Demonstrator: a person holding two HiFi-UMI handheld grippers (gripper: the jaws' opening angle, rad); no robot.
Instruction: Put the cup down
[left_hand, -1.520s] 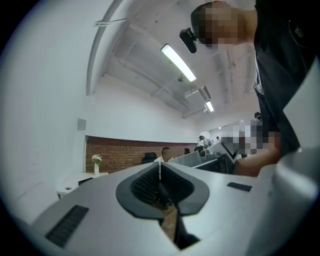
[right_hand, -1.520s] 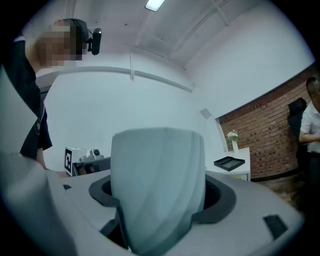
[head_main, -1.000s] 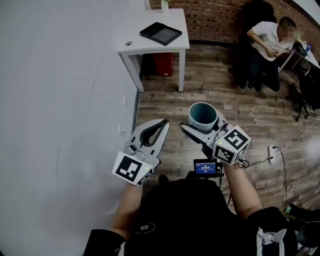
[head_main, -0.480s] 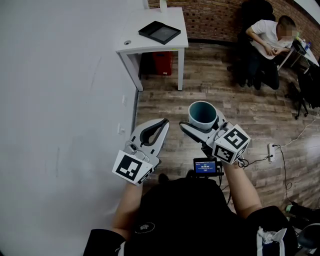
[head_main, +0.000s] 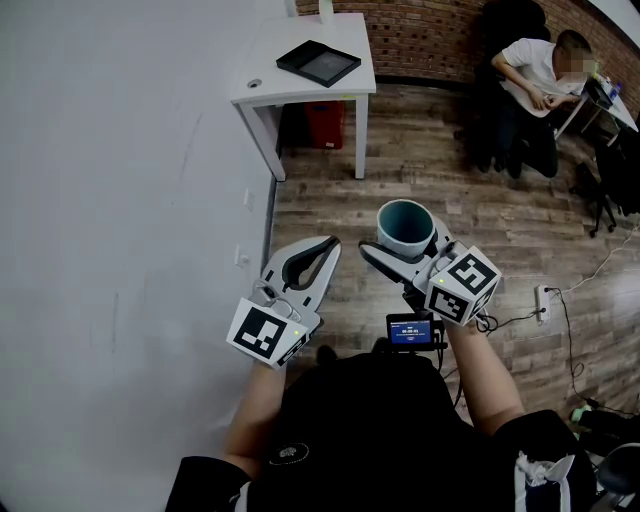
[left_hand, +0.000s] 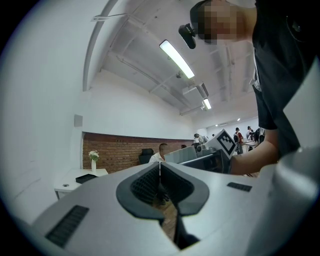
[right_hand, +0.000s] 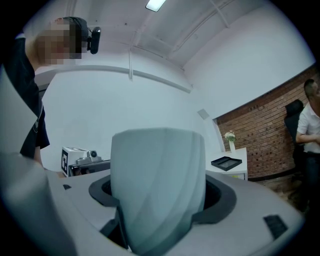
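A pale teal cup (head_main: 405, 227) is held upright above the wooden floor, mouth up, with my right gripper (head_main: 404, 252) shut on it. In the right gripper view the cup (right_hand: 159, 185) fills the space between the jaws. My left gripper (head_main: 316, 252) is held beside it to the left, its jaws shut with nothing between them; the left gripper view shows the pads (left_hand: 159, 184) meeting. The white table (head_main: 270, 82) stands ahead against the wall, some way off.
A black tray (head_main: 320, 63) lies on the white table, with a red bin (head_main: 322, 127) under it. A white wall (head_main: 120, 200) runs along the left. A seated person (head_main: 535, 85) is at the far right. A power strip and cables (head_main: 545, 300) lie on the floor.
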